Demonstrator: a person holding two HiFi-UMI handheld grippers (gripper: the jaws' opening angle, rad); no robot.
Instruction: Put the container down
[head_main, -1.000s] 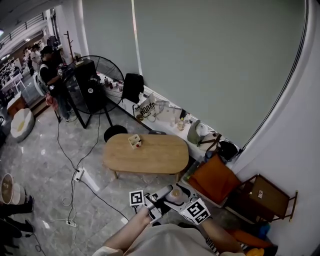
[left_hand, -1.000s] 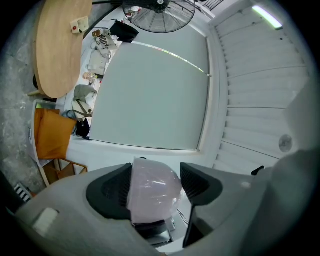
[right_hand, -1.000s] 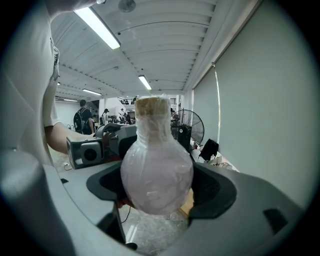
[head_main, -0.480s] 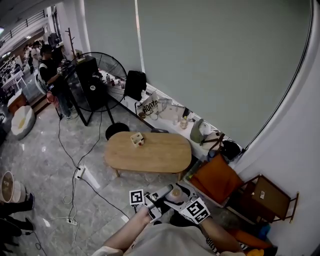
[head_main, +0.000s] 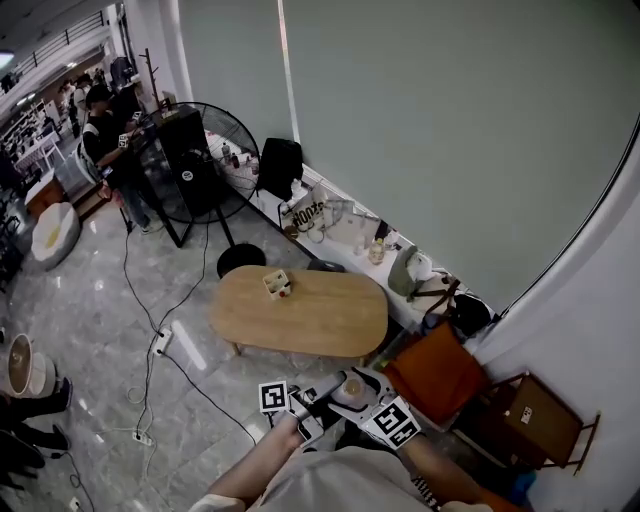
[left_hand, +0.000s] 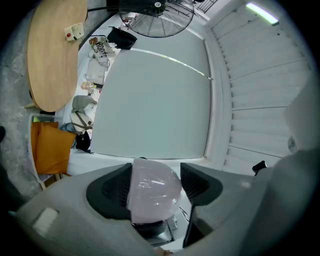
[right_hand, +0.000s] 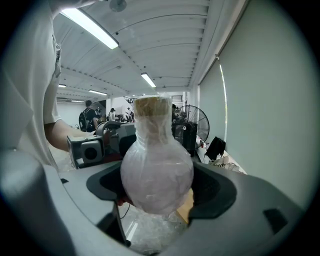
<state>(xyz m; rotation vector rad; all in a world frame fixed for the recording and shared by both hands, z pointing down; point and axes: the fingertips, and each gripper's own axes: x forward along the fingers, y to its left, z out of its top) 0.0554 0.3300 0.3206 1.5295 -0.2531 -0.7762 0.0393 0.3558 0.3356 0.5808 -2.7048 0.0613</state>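
Clearly the container (right_hand: 156, 170) is a round-bellied flask with a narrow neck and a cork-coloured stopper (right_hand: 150, 106), wrapped all over in clear crinkled film. It hangs in the air close to the person's chest, well apart from the oval wooden tabletop (head_main: 300, 318) ahead, where a small box (head_main: 277, 285) stands near the far edge.

Both tools grip it at once. The left hand-held gripper (left_hand: 152, 186) has its 2 dark pads pressed on the bulb from either side, seen end-on. The right hand-held gripper (right_hand: 156, 182) clamps the belly at its widest part, with the neck upright above the jaws.

It probably handles as a light, stiff and fragile thing: glass-like under the wrap, so a hard squeeze or a drop could crack it. The film looks slick and loose, and the curved belly gives the pads little flat surface, so it may slide or roll in the grip. The widest part of the bulb seems the sound place to hold. The neck looks too thin and the stopper could pull free.
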